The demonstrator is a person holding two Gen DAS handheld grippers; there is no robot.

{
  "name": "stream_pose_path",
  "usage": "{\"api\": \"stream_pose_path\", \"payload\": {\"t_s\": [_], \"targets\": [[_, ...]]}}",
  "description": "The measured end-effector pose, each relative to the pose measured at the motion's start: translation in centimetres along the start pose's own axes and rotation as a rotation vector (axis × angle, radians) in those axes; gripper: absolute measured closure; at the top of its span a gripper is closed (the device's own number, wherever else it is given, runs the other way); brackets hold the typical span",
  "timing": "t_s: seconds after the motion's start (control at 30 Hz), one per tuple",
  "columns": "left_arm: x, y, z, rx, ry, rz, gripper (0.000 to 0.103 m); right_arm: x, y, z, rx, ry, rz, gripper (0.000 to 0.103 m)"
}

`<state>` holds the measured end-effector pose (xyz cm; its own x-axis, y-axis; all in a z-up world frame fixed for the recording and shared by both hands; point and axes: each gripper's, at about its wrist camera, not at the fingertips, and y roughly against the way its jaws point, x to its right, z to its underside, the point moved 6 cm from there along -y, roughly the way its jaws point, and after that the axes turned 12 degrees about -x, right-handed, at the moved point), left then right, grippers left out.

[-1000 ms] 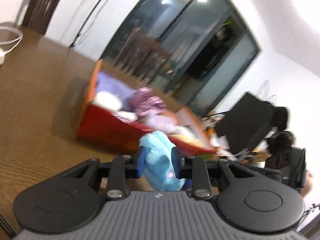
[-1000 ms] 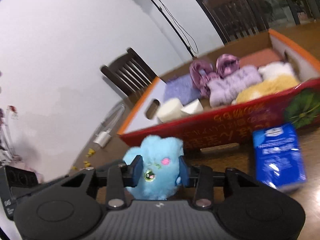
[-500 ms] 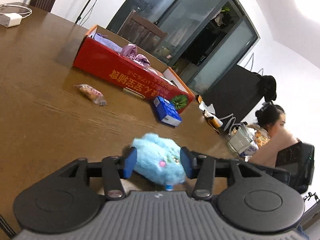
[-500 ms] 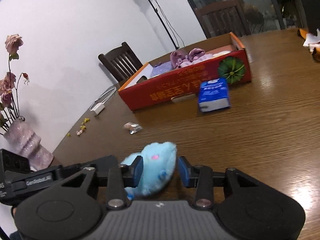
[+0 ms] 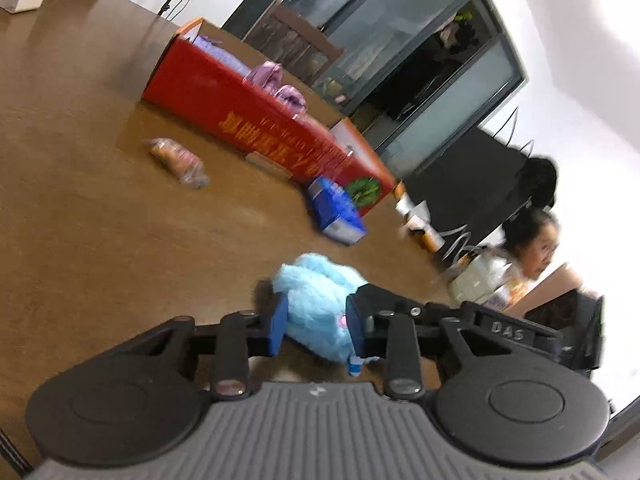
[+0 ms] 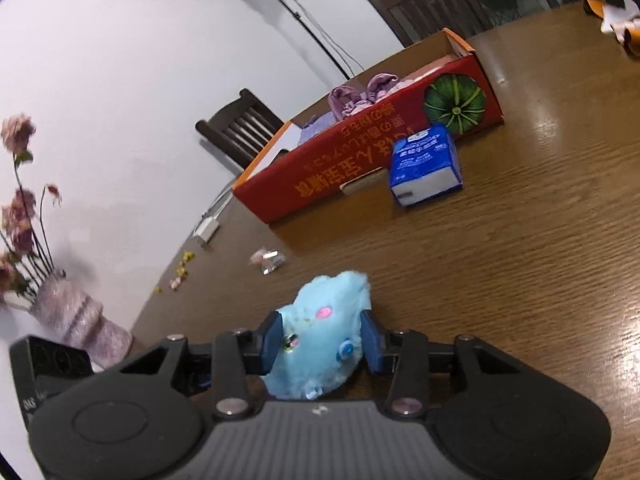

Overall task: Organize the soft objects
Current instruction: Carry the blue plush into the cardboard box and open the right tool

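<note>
Both grippers flank one blue plush toy [image 6: 320,344]: right gripper [image 6: 319,344] clenches it, left gripper [image 5: 316,326] is closing, seemingly steadying it for boxing.

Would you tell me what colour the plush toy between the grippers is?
Light blue with a pink spot, clearest in the right wrist view: plush toy.

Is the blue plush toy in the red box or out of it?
Out. The plush is between the right tongs above the table, apart from the box.
</note>
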<state>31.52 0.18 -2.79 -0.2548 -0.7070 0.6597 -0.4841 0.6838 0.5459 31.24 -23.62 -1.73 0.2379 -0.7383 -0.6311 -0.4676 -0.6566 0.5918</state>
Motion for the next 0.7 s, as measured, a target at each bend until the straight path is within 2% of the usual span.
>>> {"api": "stream_pose_path", "payload": {"t_s": [0.1,0.17,0.3,0.37,0.43,0.5,0.63,0.7], "targets": [[1.3,0.7,-3.1,0.06,-0.053,0.026,0.071,-0.6,0.7,-2.1,0.04,-0.004,-0.029,0.063],[2.3,1.0,-6.5,0.095,-0.09,0.037,0.071,-1.7,1.3,-4.6,0.081,0.015,-0.044,0.063],[3.6,-0.1,-14.5,0.119,-0.149,0.006,0.071,-3.6,1.2,-12.1,0.145,0.065,-0.05,0.063],[2.8,-1.9,-18.0,0.097,-0.125,-0.018,0.071,-3.6,0.0,-16.3,0.148,0.051,-0.037,0.063],[1.5,-3.7,-20.3,0.065,-0.087,-0.059,0.071,-3.2,-2.0,-19.6,0.119,0.045,-0.002,0.063],[-0.3,-5.6,-21.7,0.02,-0.056,-0.11,0.071,-2.1,-5.0,-21.9,0.05,0.027,0.034,0.063],[-3.4,-8.7,-22.1,-0.055,-0.044,-0.182,0.073,0.0,-9.9,-23.3,-0.041,-0.003,0.102,0.065],[-3.2,-9.1,-21.7,-0.054,-0.088,-0.206,0.073,0.6,-11.9,-22.7,-0.097,-0.009,0.118,0.073]]}}
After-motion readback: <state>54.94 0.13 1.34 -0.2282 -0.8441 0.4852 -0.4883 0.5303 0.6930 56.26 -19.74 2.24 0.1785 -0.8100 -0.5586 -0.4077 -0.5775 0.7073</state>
